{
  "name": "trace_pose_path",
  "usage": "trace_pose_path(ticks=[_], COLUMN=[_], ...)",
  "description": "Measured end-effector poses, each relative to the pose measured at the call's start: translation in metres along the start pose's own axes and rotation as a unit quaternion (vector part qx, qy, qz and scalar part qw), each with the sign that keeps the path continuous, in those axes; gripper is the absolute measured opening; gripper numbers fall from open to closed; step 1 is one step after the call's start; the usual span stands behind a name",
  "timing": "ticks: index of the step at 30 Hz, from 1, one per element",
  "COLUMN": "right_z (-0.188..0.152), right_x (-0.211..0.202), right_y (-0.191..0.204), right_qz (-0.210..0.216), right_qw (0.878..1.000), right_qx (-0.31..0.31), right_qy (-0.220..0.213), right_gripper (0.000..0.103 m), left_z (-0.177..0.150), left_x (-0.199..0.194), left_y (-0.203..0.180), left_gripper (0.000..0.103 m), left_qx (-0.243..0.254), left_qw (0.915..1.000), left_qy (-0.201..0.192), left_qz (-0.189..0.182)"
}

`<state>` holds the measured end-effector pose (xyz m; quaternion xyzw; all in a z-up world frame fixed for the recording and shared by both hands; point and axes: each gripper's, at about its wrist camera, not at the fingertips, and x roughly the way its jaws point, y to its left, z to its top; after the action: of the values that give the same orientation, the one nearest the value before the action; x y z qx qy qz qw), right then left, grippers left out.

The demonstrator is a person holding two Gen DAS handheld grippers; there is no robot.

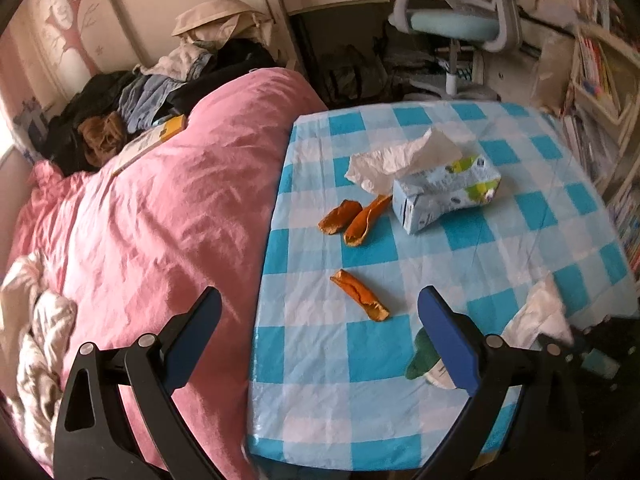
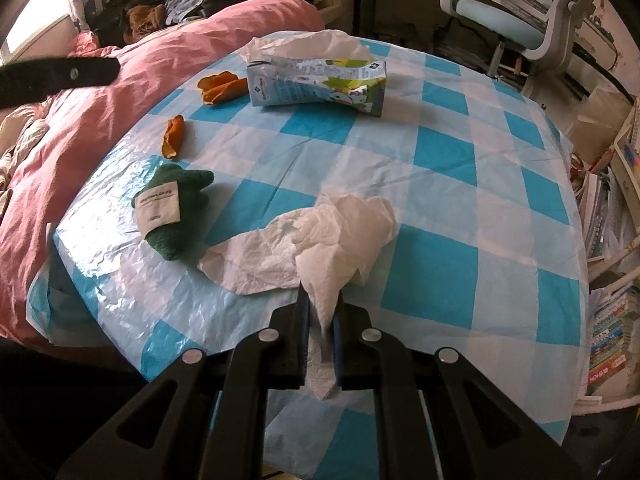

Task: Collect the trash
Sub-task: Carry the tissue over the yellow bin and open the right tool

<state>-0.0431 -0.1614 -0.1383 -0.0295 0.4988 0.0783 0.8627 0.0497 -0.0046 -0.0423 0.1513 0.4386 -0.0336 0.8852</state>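
My right gripper (image 2: 322,300) is shut on a crumpled white tissue (image 2: 340,232) that trails onto the blue checked tablecloth (image 2: 440,184). My left gripper (image 1: 320,300) stands open above the table's near left edge, nothing between its fingers; one orange peel (image 1: 360,295) lies just beyond it. Two more orange peels (image 1: 352,218) rest by a soft tissue pack (image 1: 444,190) with a sheet sticking out. The same pack (image 2: 320,86) and peels (image 2: 220,87) sit at the far side in the right wrist view, with the lone peel (image 2: 173,136) nearer. The held tissue (image 1: 540,316) shows at the right edge.
A green cloth with a white label (image 2: 172,208) lies near the table's left edge, also the green cloth (image 1: 420,356) by my left fingers. A pink duvet (image 1: 160,220) borders the table on the left. An office chair (image 1: 452,20) and bookshelves (image 2: 612,280) stand behind and right.
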Motion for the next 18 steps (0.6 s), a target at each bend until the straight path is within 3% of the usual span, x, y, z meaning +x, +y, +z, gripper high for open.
trace_pose_path(ticks=[4,11,15,18], right_z=[-0.004,-0.017,-0.026,-0.033], right_x=[-0.007,-0.034,-0.044,-0.052], right_y=[0.000,-0.009,-0.018,-0.018], right_qz=[0.013,0.049,0.077,0.105], right_qw=[1.000,0.998,0.995,0.992], right_qx=[-0.003,-0.003,0.006,0.000], right_qy=[-0.005,-0.046,-0.063,-0.074], right_gripper=[0.010,0.010,0.010,0.010], left_z=[0.000,-0.012,-0.020,-0.023], left_x=[0.008,0.027,0.034,0.030], left_y=[0.023,0.056,0.058,0.040], left_gripper=[0.095,0.095,0.095,0.095], left_qx=[-0.041,-0.122,-0.142,-0.129], left_qw=[0.9986,0.9884,0.9849,0.9824], left_qy=[0.017,0.046,0.057,0.054], left_qz=[-0.027,-0.077,-0.082,-0.124])
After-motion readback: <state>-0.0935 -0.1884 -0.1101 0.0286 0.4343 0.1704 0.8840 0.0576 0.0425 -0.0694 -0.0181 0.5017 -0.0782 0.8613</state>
